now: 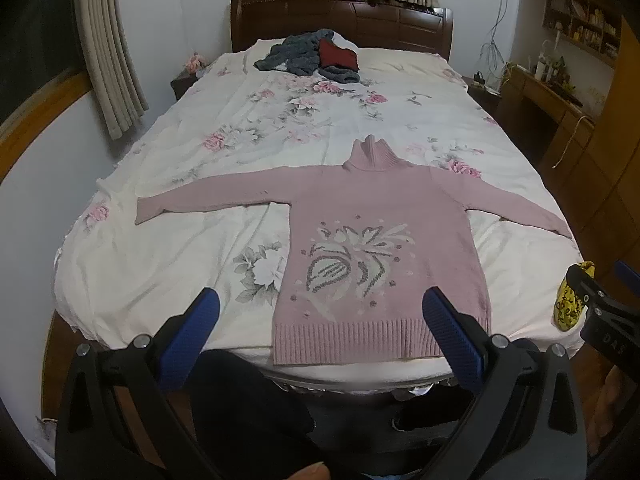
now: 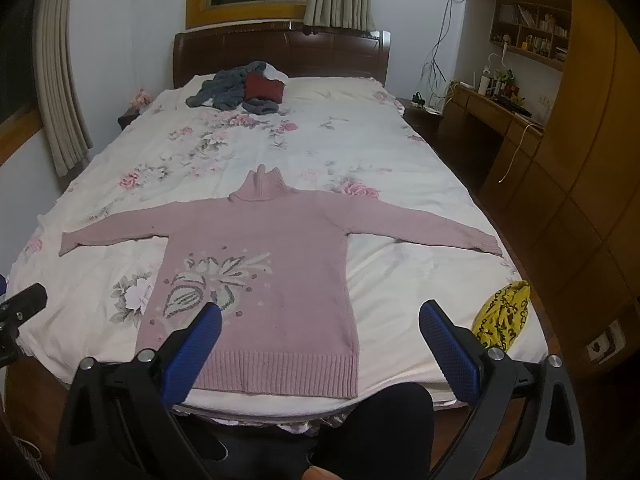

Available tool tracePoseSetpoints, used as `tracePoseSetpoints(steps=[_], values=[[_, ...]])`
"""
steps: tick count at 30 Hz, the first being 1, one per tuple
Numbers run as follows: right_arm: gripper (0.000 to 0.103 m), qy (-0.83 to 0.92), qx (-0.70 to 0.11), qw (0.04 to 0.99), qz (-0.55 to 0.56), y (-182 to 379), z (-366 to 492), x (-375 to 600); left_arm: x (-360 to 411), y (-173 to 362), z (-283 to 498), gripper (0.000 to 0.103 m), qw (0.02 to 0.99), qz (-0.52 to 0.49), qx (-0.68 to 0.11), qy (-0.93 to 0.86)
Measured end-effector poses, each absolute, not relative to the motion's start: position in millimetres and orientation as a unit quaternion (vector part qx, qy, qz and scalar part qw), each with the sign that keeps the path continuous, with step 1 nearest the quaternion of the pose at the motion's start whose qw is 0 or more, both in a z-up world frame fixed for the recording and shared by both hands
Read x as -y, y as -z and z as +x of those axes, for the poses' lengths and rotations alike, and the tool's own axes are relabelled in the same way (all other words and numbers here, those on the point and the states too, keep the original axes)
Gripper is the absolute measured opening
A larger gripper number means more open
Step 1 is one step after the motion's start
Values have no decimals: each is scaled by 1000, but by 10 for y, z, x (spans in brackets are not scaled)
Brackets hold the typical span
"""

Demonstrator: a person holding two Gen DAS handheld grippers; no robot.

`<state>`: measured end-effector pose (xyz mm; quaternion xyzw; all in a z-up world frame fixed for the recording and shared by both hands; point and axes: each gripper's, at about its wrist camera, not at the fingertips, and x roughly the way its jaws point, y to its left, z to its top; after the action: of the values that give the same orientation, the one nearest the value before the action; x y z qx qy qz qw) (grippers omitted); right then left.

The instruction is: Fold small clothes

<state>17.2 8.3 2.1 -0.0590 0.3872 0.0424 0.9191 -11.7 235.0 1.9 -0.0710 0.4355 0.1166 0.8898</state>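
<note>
The pink sweater (image 2: 256, 272) lies flat and face up at the near end of the bed (image 2: 400, 160), hem toward the person, turtleneck pointing to 12 o'clock, both sleeves spread wide toward 9 and 3 o'clock. Nothing is folded yet, so the step in hand looks like the first fold. A clean way would be to take one sleeve near its cuff and carry it across the chest, keeping the knit taut so that it lands without a ridge, then do the same on the other side before doubling the body from the hem.

The left tool (image 1: 320, 316) hangs above the hem with its blue pads wide apart, holding nothing; the right tool (image 2: 320, 320) does likewise, parted and empty.

The hem sits almost at the bed's near edge, and the cuff at 3 o'clock reaches close to the side edge, so a careless pull could drag cloth over. A yellow patterned bundle (image 2: 502, 316) lies near the corner at 4 o'clock, clear of the sleeve. A heap of grey and red clothes (image 2: 240, 88) rests far off at 12 o'clock by the headboard, with open sheet between.
</note>
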Motion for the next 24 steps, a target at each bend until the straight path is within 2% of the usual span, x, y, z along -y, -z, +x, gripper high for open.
tracePoseSetpoints(steps=[17,21,24], values=[[99,-41,-358,931,-58,25,124,225,-2175,-125,-169,100,903,-59,-411,-113],[99,-126,-314,941,-26,216,343,517,-2219,54,-94,100,918,-85,-386,-29],[99,-97,-363,927,-7,486,773,865,-2203,156,12,100,918,-78,-388,-19]])
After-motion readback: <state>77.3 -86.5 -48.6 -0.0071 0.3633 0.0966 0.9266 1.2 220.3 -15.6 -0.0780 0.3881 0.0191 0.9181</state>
